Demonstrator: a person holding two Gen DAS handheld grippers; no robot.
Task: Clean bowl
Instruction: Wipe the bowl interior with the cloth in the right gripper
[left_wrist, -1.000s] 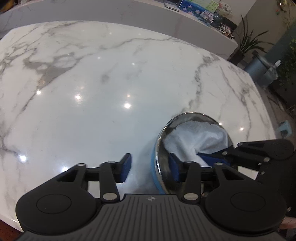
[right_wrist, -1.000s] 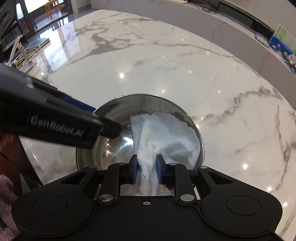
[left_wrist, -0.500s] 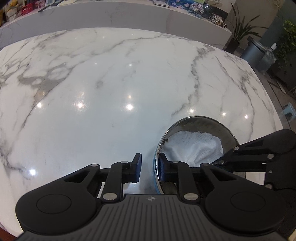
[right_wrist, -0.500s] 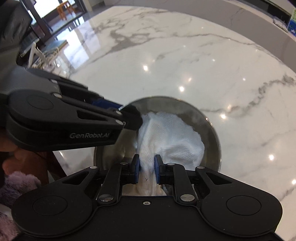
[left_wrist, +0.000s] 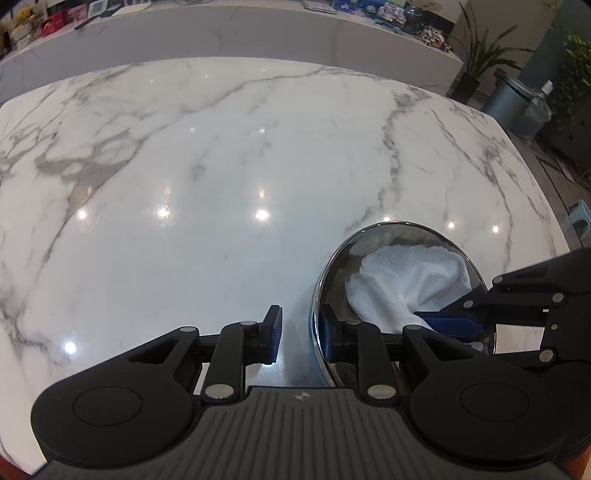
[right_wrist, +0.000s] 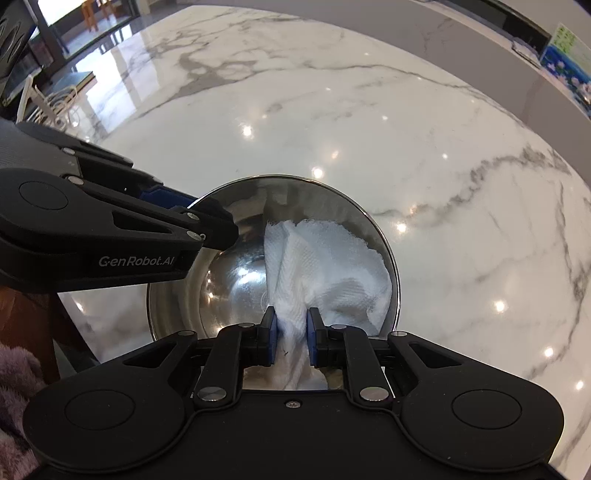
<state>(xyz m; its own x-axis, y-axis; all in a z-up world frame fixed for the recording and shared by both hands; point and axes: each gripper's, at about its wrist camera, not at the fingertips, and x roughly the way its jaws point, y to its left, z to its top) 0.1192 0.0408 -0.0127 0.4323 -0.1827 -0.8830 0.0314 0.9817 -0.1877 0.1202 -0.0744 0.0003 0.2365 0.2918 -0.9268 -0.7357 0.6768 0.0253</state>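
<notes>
1. steel bowl (right_wrist: 236, 273) on the marble table (right_wrist: 369, 122), near its front edge, inside gleaming where bare.
2. white cloth (right_wrist: 332, 266) bunched against the right inner wall.
3. right gripper (right_wrist: 290, 336) pinched tight on the cloth.
4. left gripper (left_wrist: 299, 332) astride the bowl's left rim, jaws opening, pads apparently off it.
5. wiping midway by the look: left wall not yet covered.

The bowl (right_wrist: 221, 295) sits on the table (right_wrist: 369, 129) near its front edge. A cloth (right_wrist: 325, 266) lies in the bowl's right half. Behind the table runs a counter (left_wrist: 221, 33).
</notes>
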